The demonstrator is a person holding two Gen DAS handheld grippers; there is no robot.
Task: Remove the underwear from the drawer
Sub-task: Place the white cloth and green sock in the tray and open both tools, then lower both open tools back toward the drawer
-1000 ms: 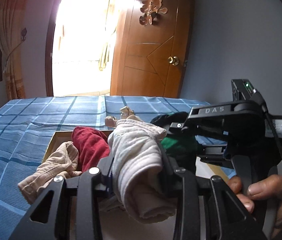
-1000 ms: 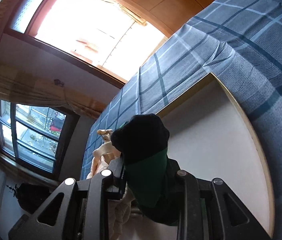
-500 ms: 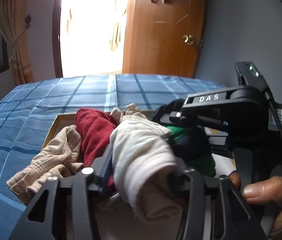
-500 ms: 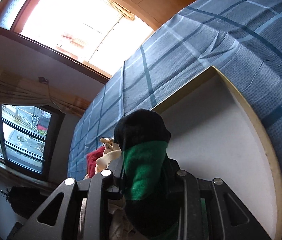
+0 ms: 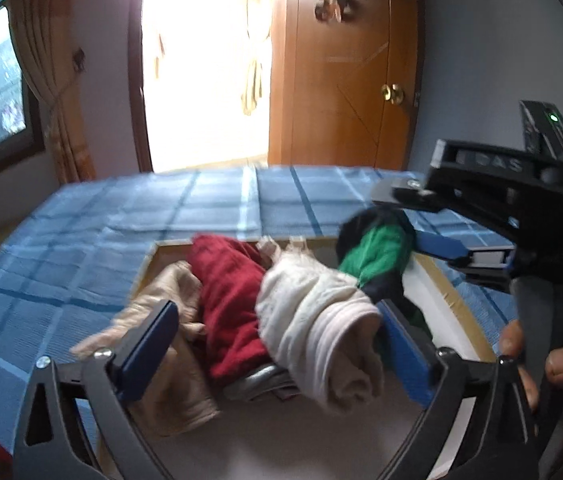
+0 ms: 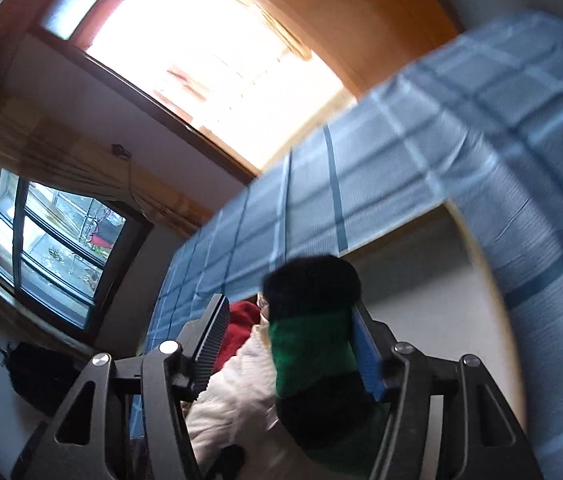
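The drawer has a wooden rim and a white bottom, and it lies on a blue checked bedsheet. My left gripper has its jaws far apart and still opening. The cream underwear roll lies loose between them, close to the right pad. Beside the roll are a red piece and a beige piece. My right gripper is also opening. The green and black roll leans on its right pad, with a gap to the left pad. The right gripper, held by a hand, also shows in the left wrist view.
A wooden door and a bright doorway stand beyond the bed. A window with a curtain is on the left. White drawer bottom shows in front of the clothes.
Both grippers were shut on their rolls and have now spread their jaws. The cream roll has sunk among the other clothes. The green and black roll is free on its left side.
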